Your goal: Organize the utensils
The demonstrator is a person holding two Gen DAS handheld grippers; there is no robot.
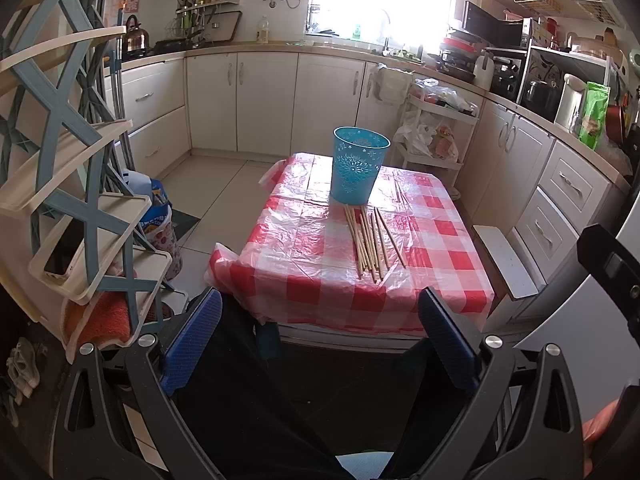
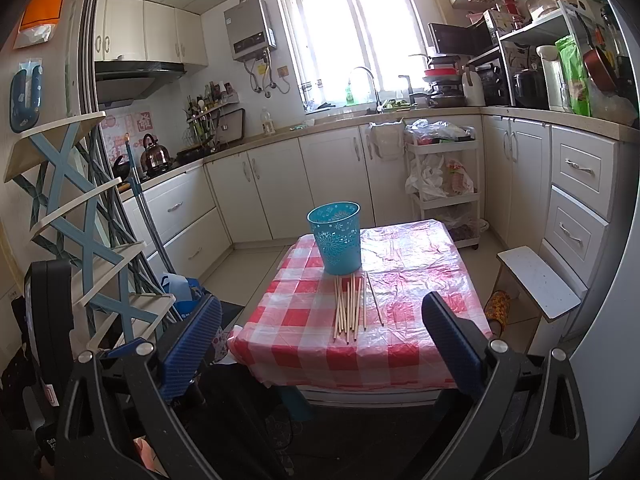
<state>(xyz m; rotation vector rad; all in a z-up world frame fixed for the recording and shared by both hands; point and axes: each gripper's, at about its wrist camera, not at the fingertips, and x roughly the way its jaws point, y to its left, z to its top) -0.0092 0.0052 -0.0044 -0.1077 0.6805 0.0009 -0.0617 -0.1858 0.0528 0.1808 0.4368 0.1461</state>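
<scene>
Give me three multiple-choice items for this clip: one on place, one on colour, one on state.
1. Where do the chopsticks lie?
A. Inside the bin
B. On the tablecloth, on the near side of the bin
C. On the floor

2. What colour is the bin?
A. Turquoise blue
B. Yellow
C. Black

3. How do the left claw and right claw stand?
A. Both shut on chopsticks
B. Left shut, right open
C. Both open and empty

Answers:
1. B, since the sticks rest flat on the red-and-white checked tablecloth, between the bin and the near edge.
2. A, as both views show a turquoise bin standing upright.
3. C, because each claw's blue fingers are spread wide with nothing between them, short of the table.
</scene>
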